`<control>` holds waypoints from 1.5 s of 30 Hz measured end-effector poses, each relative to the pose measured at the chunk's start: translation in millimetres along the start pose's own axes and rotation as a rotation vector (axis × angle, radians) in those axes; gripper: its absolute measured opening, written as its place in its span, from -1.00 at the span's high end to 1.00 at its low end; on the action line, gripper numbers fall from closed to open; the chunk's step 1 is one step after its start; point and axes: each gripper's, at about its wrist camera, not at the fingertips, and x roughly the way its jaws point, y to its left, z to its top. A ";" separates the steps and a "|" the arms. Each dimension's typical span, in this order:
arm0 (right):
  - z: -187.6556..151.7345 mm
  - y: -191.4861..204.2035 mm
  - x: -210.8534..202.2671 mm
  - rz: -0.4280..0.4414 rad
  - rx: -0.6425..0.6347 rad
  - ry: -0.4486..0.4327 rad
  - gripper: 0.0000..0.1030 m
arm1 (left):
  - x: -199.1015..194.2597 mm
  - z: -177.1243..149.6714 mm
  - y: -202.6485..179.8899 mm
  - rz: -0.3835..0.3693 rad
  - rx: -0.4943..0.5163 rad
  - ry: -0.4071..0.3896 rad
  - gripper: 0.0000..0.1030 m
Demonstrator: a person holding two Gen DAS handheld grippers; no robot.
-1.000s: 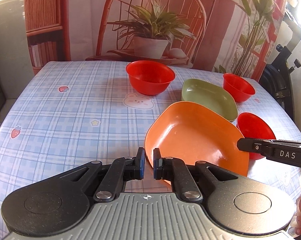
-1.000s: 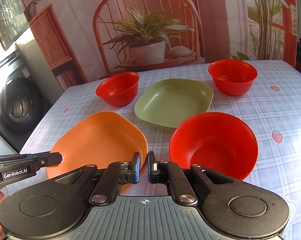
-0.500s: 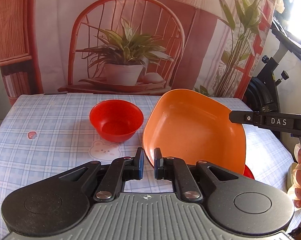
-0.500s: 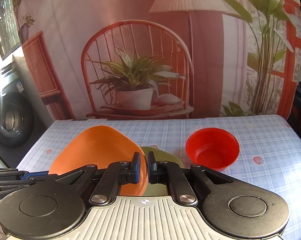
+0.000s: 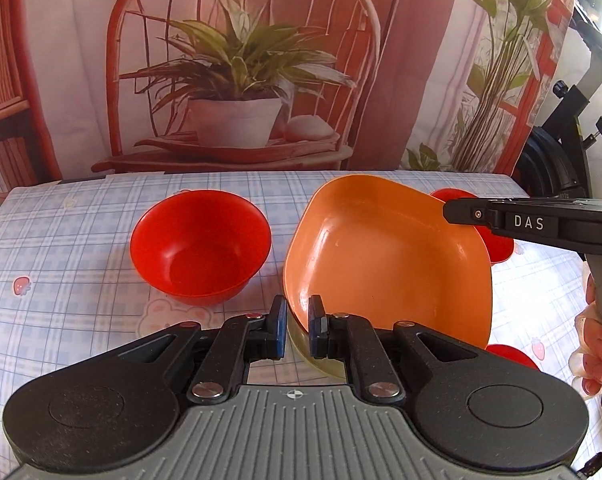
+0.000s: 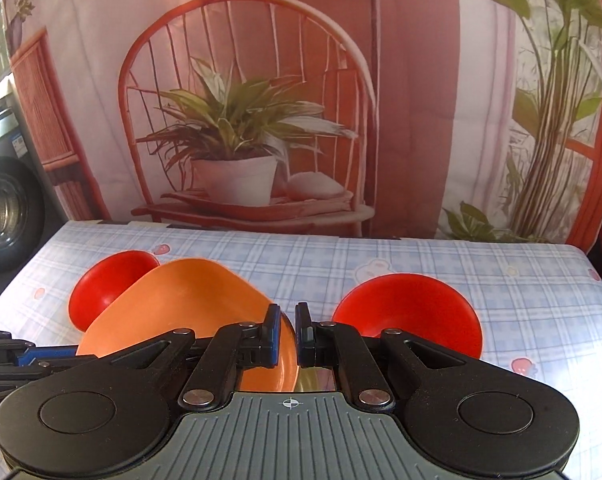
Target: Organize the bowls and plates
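Orange plate [image 5: 385, 264] over green plate [image 5: 321, 360]; red bowl [image 5: 200, 247] empty.

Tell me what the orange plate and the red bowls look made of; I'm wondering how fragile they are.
Orange plate: probably plastic or melamine, a thin wall in one solid colour with a soft satin sheen. Red bowl: likely the same, uniform glossy red with smooth moulded curves.

- A home, set up for recording.
- The counter [image 5: 81, 240] wears a pale blue checked cloth printed with strawberries and bears.
- A printed backdrop [image 6: 413, 80] behind it shows a rattan chair and potted plants.
- A front-loading washing machine [image 6: 5, 208] stands at the left edge.
- Black exercise equipment [image 5: 561, 136] stands at the right.
- Plastic bowls [image 5: 201, 248] and an orange plate [image 5: 385, 256] are household tableware.
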 end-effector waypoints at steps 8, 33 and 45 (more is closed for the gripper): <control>-6.2 -1.5 19.2 0.010 -0.054 0.024 0.86 | 16.1 -4.5 -4.5 0.013 0.011 0.039 0.75; -7.6 -9.4 8.9 -0.034 -0.044 0.018 0.68 | 17.5 -9.6 -10.8 0.040 0.032 0.047 0.69; -19.1 -38.3 -93.9 -0.176 0.120 -0.204 0.68 | -30.4 -0.7 -29.7 0.020 0.035 -0.094 0.69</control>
